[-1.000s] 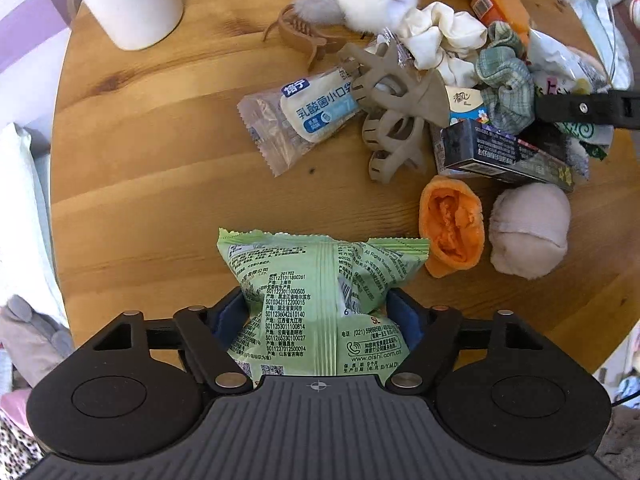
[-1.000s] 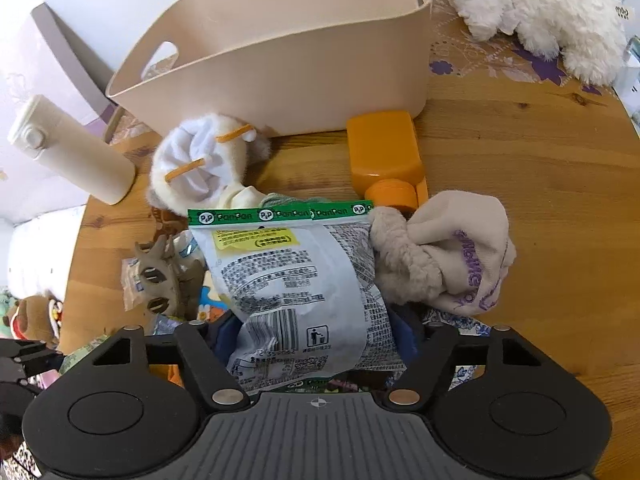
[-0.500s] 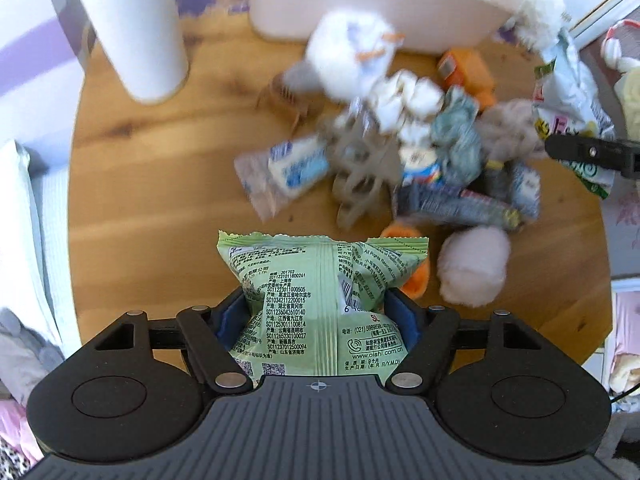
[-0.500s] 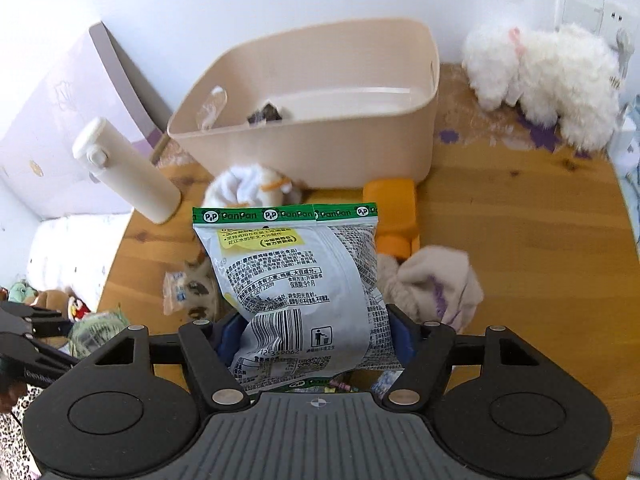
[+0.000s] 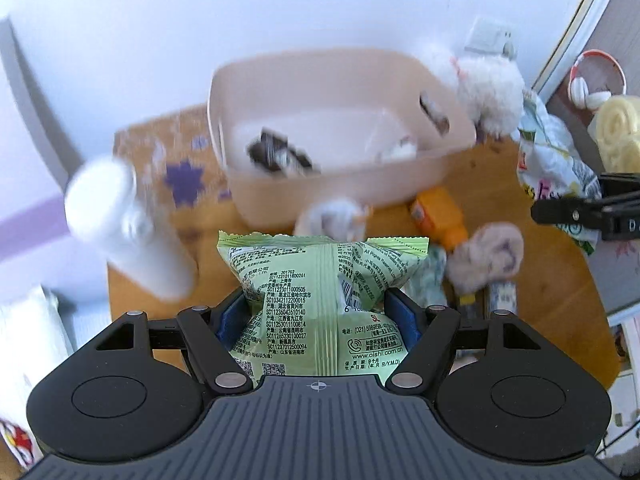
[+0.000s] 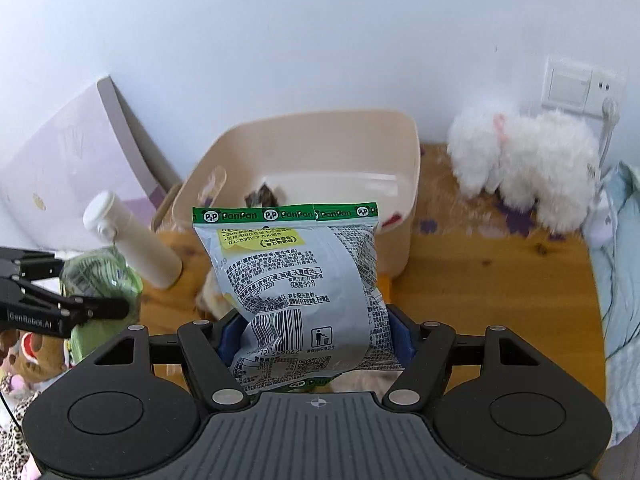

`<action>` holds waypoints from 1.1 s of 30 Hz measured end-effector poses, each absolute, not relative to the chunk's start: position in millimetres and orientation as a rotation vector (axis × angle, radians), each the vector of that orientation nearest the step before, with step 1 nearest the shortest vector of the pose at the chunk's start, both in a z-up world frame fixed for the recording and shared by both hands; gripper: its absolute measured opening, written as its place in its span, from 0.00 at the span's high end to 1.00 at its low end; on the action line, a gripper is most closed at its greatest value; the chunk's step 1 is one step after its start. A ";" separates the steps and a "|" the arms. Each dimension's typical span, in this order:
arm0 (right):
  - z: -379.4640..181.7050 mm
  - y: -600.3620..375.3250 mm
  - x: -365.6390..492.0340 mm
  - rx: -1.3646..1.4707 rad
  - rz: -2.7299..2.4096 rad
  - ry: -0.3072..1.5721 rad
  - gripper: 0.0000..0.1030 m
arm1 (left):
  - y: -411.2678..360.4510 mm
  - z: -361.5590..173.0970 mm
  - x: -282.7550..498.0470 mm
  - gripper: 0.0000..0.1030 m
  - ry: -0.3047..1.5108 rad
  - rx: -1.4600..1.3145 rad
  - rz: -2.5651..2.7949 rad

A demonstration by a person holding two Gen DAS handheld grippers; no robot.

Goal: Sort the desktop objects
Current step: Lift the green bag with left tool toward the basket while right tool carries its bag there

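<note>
My left gripper (image 5: 320,314) is shut on a green snack packet (image 5: 320,300), held in the air above the round wooden table (image 5: 560,292). My right gripper (image 6: 310,330) is shut on a silver snack bag (image 6: 296,292) with a green top strip, also lifted. Ahead of both stands a beige storage bin (image 5: 332,136) (image 6: 316,176) with a few small items inside. In the right wrist view the left gripper (image 6: 60,308) with its green packet (image 6: 100,276) shows at the left edge; in the left wrist view the right gripper's fingers (image 5: 580,212) show at the right edge.
A white bottle (image 5: 132,232) (image 6: 132,240) stands left of the bin. A fluffy white plush (image 6: 524,168) (image 5: 484,84) sits to its right. An orange bottle (image 5: 440,220), a pinkish cloth ball (image 5: 488,256) and other small items lie in front of the bin.
Both grippers have risen with their packets and tilted up. The bin's inside has come into view and the heap of items on the table has dropped lower and smaller.
</note>
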State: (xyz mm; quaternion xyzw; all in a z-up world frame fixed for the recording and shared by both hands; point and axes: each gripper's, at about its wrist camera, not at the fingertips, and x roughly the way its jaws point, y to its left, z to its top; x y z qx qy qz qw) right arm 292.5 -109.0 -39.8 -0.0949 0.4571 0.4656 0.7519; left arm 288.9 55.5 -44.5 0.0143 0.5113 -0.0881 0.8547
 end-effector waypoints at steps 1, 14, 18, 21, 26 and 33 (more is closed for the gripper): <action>-36.6 -107.6 294.9 -0.200 1.014 0.988 0.33 | 55.8 -39.3 293.3 0.28 1.064 0.036 -0.186; -21.7 -68.5 325.0 -0.196 0.922 0.923 0.33 | 42.5 -7.2 370.3 0.29 0.936 0.067 -0.098; -25.2 -47.0 337.2 -0.207 0.906 0.909 0.33 | 33.5 -7.2 391.0 0.28 0.902 0.058 -0.072; -32.3 -28.9 347.2 -0.206 0.893 0.913 0.33 | 25.4 -14.9 409.7 0.28 0.903 0.050 -0.045; -52.7 -3.1 359.1 -0.234 0.863 0.926 0.33 | 15.7 -40.8 437.0 0.28 0.937 0.066 0.038; -83.3 12.2 368.0 -0.289 0.805 0.955 0.33 | 8.7 -82.6 455.1 0.28 0.990 0.110 0.126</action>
